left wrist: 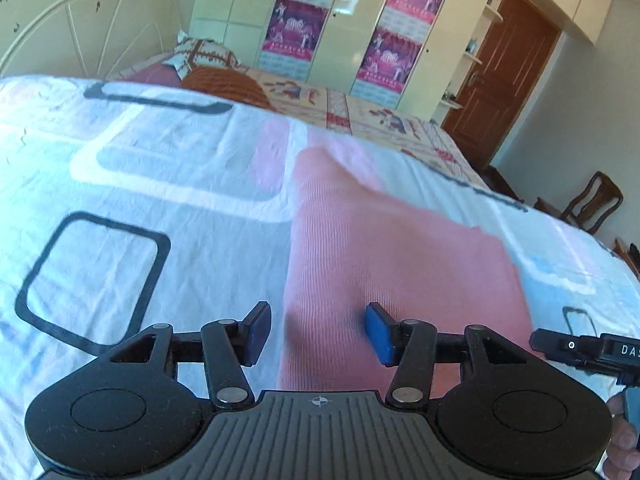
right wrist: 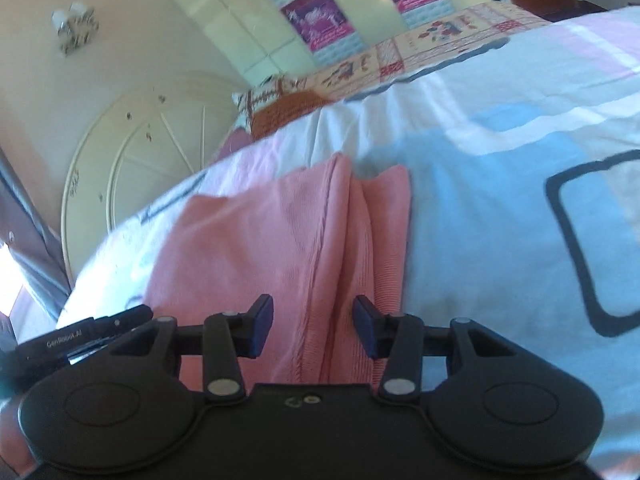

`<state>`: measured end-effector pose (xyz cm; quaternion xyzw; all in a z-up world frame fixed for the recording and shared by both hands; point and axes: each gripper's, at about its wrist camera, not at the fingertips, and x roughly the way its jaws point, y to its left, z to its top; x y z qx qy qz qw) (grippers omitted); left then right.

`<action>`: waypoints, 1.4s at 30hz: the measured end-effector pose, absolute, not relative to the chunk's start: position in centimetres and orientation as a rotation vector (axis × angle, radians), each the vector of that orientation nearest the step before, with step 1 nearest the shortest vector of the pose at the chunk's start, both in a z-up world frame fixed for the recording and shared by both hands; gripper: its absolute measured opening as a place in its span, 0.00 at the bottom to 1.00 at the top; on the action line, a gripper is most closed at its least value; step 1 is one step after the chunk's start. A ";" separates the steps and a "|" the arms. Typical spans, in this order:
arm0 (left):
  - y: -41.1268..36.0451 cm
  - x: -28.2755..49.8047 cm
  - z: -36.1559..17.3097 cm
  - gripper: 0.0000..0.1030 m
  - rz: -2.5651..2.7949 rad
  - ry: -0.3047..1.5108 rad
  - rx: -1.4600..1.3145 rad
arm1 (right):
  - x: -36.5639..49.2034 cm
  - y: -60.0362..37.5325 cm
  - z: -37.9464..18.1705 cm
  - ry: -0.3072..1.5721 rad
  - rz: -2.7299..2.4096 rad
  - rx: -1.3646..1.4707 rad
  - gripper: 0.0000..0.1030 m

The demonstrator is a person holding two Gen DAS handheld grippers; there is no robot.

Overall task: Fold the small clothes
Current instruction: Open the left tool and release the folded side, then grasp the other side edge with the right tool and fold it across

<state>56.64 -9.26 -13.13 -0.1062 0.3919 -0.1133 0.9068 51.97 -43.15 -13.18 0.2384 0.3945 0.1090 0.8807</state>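
Observation:
A pink ribbed garment (left wrist: 400,248) lies folded on the patterned bed sheet (left wrist: 140,152). My left gripper (left wrist: 318,330) hovers over its near left edge with blue pads apart and nothing pressed between them. Part of the right gripper (left wrist: 580,350) shows at that view's right edge. In the right wrist view the same garment (right wrist: 260,240) shows a seam and a folded strip along its right side. My right gripper (right wrist: 314,326) is open just above the near end of that fold, pads not touching the cloth. The left gripper's body (right wrist: 80,336) shows at the lower left there.
The sheet covers a wide bed with a pillow (left wrist: 204,56) and an orange knitted cloth (left wrist: 232,84) near the cream headboard (left wrist: 80,24). Beyond stand a wardrobe with posters (left wrist: 400,28), a brown door (left wrist: 512,80) and a wooden chair (left wrist: 592,204).

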 end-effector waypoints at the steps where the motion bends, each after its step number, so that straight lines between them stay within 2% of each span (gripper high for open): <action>1: -9.5 56.8 -14.0 0.50 -0.232 0.817 -0.216 | 52.1 -42.7 -13.5 0.844 0.238 0.477 0.43; 5: -10.7 58.2 -15.2 0.52 -0.249 0.827 -0.248 | 52.6 -41.1 -13.0 0.853 0.242 0.374 0.42; 7: -10.3 58.6 -15.4 0.57 -0.261 0.833 -0.258 | 52.7 -40.7 -12.5 0.831 0.213 0.332 0.37; 10: -9.4 59.4 -16.1 0.65 -0.280 0.848 -0.286 | 52.9 -40.3 -11.8 0.793 0.211 0.297 0.38; 12: -8.7 59.8 -16.5 0.66 -0.296 0.857 -0.325 | 53.6 -39.9 -12.3 0.842 0.211 0.290 0.40; 14: -8.6 59.9 -16.7 0.66 -0.307 0.856 -0.334 | 53.9 -39.8 -12.9 0.867 0.179 0.283 0.38; 18: -8.5 60.1 -17.0 0.66 -0.315 0.852 -0.343 | 53.0 -40.7 -13.2 0.879 0.212 0.402 0.41; 25: -8.3 60.9 -17.1 0.66 -0.322 0.863 -0.344 | 54.4 -40.4 -14.0 0.886 0.239 0.433 0.37; 27: -8.5 61.1 -16.9 0.66 -0.329 0.863 -0.327 | 54.6 -39.1 -13.6 0.907 0.271 0.373 0.22; 28: -8.5 61.2 -16.7 0.66 -0.334 0.860 -0.319 | 54.6 -38.3 -13.1 0.908 0.283 0.339 0.12; 31: -8.8 61.3 -15.8 0.66 -0.348 0.836 -0.306 | 53.9 -37.0 -11.3 0.852 0.251 0.244 0.10; 35: -10.3 61.4 -14.3 0.66 -0.416 0.816 -0.280 | 51.4 -38.9 -8.2 0.754 0.203 0.258 0.08; 40: -12.5 62.0 -15.7 0.66 -0.414 0.893 -0.206 | 51.2 -41.2 -12.6 0.865 0.142 0.316 0.09; 42: -12.1 61.8 -15.5 0.66 -0.411 0.892 -0.209 | 51.5 -41.5 -13.2 0.852 0.141 0.358 0.09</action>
